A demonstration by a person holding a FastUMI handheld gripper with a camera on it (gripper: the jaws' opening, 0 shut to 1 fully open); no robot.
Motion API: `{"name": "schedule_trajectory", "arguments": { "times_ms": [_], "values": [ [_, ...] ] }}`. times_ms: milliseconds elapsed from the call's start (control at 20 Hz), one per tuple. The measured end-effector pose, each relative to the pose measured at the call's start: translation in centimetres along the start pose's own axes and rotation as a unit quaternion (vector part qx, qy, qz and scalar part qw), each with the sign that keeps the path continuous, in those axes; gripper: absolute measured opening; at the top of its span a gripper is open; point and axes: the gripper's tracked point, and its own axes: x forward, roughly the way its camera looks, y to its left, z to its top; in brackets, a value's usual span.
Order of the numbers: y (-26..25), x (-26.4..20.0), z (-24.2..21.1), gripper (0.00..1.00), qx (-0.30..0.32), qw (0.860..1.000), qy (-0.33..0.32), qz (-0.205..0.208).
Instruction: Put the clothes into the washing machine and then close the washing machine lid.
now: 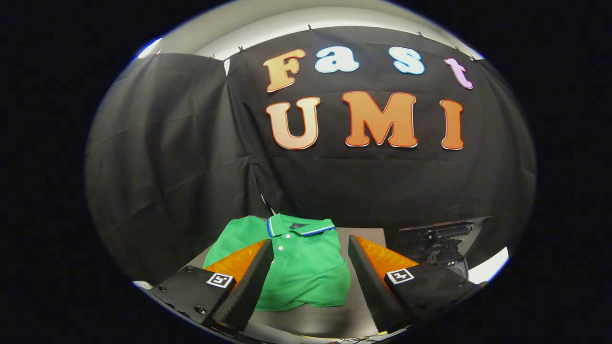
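Black cloth hangs behind a grey table (354, 313). On the table lies a folded green polo shirt (301, 267) with a blue and white collar. The gripper (311, 258) hangs level above the near edge, pointing at the far wall. Its fingers are spread wide and hold nothing. The shirt sits between them and just ahead. To the right stands a dark washing machine (442, 239) with its lid up.

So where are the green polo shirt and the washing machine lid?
Green polo shirt with blue-striped collar (306, 267): gripper view, chest, between the open jaws.
Dark raised washing machine lid (442, 236): gripper view, inner face, beyond the right jaw.
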Motion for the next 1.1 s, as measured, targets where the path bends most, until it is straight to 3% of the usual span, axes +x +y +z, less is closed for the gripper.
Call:
{"name": "schedule_trajectory", "arguments": {
  "times_ms": [350,750,1100],
  "values": [
    [4.2,4.9,-4.5,1.0,-0.019,0.998,0.059,0.02],
    [4.2,7.2,-8.9,1.0,-0.019,0.992,0.126,0.009],
    [4.3,7.7,-9.6,0.98,0.024,0.992,0.118,0.049]
  ]
}}
